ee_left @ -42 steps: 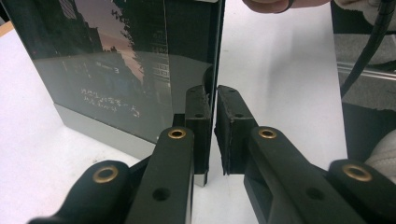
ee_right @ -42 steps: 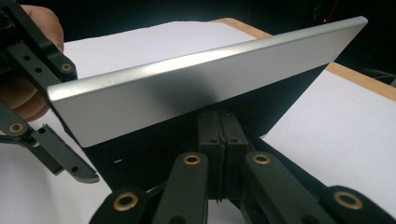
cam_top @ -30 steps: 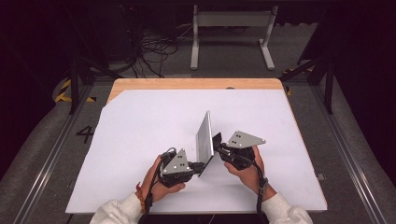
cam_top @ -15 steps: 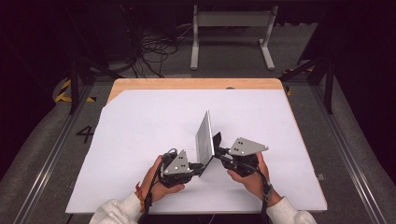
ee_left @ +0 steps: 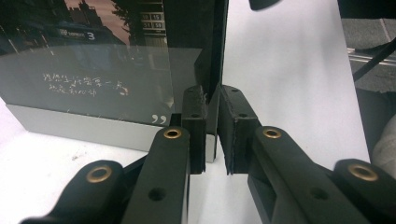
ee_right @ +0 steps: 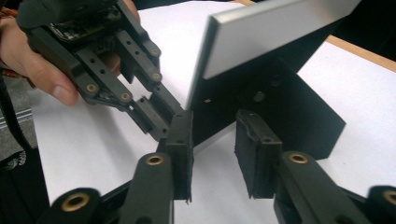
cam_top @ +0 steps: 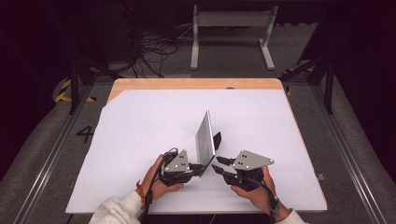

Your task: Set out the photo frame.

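White paper covers the table (cam_top: 140, 140), and a photo frame (cam_top: 204, 140) stands upright near its front edge. The left gripper (ee_left: 212, 130) clamps the frame's lower corner, likely steadying it. The right gripper (ee_right: 214, 144), jaws just opening with nothing between them, sits beside its black back stand (ee_right: 299, 116).

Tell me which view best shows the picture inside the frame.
The left gripper view: the picture frame faces it, showing a dark street scene with pale writing. The high view shows the frame edge-on; the right gripper view shows its black back and stand.
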Demonstrator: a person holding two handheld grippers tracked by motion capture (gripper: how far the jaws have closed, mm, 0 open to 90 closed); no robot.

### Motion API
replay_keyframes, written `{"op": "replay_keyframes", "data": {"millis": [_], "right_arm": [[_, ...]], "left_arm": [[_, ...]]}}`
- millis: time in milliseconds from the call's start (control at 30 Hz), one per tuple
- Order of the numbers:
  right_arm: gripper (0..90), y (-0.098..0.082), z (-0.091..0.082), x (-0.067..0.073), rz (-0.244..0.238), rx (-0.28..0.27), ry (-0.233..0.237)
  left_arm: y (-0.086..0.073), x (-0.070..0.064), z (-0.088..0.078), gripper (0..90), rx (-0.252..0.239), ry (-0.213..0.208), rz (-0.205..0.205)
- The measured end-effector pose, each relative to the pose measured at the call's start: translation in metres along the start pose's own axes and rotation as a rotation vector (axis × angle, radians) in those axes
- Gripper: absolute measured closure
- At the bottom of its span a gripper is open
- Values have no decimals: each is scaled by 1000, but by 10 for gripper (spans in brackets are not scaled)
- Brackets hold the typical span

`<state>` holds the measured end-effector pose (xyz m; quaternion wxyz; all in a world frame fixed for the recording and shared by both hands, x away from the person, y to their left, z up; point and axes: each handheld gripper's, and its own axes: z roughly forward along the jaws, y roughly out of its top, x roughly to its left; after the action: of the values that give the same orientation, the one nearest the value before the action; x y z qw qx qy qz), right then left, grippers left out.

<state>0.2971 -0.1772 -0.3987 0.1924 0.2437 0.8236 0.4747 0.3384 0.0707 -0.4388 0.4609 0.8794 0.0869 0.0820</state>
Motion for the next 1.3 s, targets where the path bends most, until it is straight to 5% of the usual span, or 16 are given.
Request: {"op": "replay_keyframes", "data": {"millis": [900,1067,1300], "right_arm": [[531,-2,21,8,48,29,-14],[514,-2,27,9,64,30,-33],[530,-3,35,6,86,35,-56]], "left_arm": [[-2,-1,11,809,25,-14,3],[-6,4,6,811,36,12,1],[-19,25,-12,802,36,98,-56]]}}
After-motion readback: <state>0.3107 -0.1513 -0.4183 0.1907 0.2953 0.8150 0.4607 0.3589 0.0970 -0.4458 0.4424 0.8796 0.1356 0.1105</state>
